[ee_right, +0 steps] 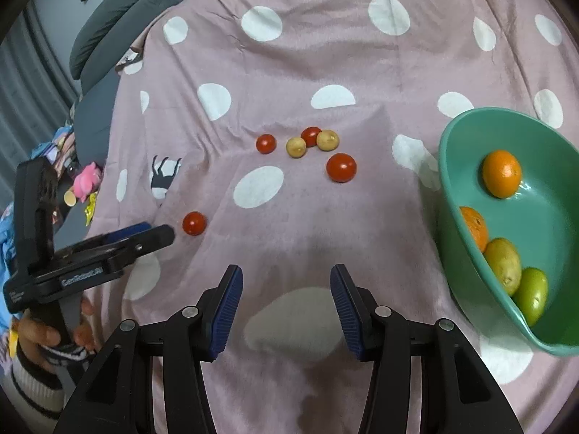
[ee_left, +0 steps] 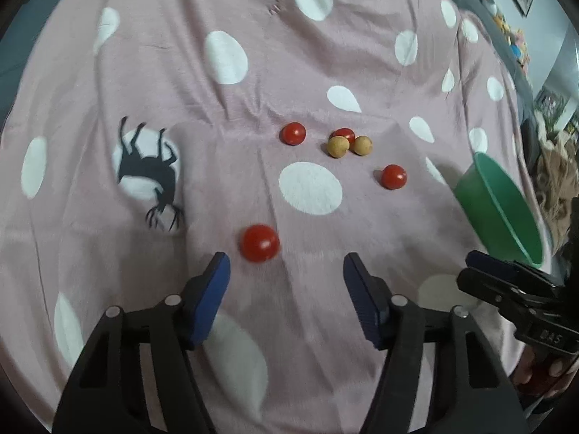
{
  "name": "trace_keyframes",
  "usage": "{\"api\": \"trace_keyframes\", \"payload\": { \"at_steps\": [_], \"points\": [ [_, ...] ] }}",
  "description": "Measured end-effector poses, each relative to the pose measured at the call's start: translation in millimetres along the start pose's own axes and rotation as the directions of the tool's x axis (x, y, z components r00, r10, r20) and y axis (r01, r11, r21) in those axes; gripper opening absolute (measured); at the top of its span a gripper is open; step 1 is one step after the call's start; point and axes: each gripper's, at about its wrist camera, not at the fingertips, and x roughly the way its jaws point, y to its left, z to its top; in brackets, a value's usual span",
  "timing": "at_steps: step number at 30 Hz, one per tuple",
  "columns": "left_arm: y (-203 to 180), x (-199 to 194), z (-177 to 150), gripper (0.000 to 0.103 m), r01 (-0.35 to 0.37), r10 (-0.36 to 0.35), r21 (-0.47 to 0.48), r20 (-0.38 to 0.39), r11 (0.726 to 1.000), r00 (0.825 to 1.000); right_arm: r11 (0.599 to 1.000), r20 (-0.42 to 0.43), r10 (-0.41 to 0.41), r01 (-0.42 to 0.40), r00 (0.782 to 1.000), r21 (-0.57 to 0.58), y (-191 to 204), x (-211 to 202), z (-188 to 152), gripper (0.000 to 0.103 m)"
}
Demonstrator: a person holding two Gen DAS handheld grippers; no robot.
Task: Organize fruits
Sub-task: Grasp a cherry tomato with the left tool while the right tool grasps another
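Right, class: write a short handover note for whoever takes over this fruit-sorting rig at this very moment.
Left claw: open, empty, with the nearest cherry tomato just ahead of its tips.
Right claw: open, empty, over bare blanket.
Green bowl on the right: two oranges, a yellowish fruit and a green fruit are in it.
Left on the blanket: four cherry tomatoes and two small tan fruits, one tomato touching both tan ones.
Next, probably: grasp the nearest tomato and carry it to the bowl.
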Motion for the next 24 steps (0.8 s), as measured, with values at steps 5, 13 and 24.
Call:
{"api": "trace_keyframes", "payload": {
  "at_steps": [5,13,24],
  "points": [
    [-3.4,31.9,10.1,0.055,-0.071,0.075,0.062,-0.058,0.996,0.996,1.0,-0.009,0.006,-0.005,1.0,0.014,-8.8,10.6,6.7,0.051],
    [-2.2,55.1,11.4,0.033,-0.084,0.097,0.111,-0.115,0.99,0.989,1.0,-0.011,0.006,-0.006,1.0,0.015,-14.9,20.2,13.6,0.051],
    [7.0,36.7,28.7,0.027,0.001,0.002,0.068,-0.041,0.998,0.999,0.995,0.011,-0.087,0.088,0.996,-0.056,-10.1,46.3,58.0,0.051]
  ]
}}
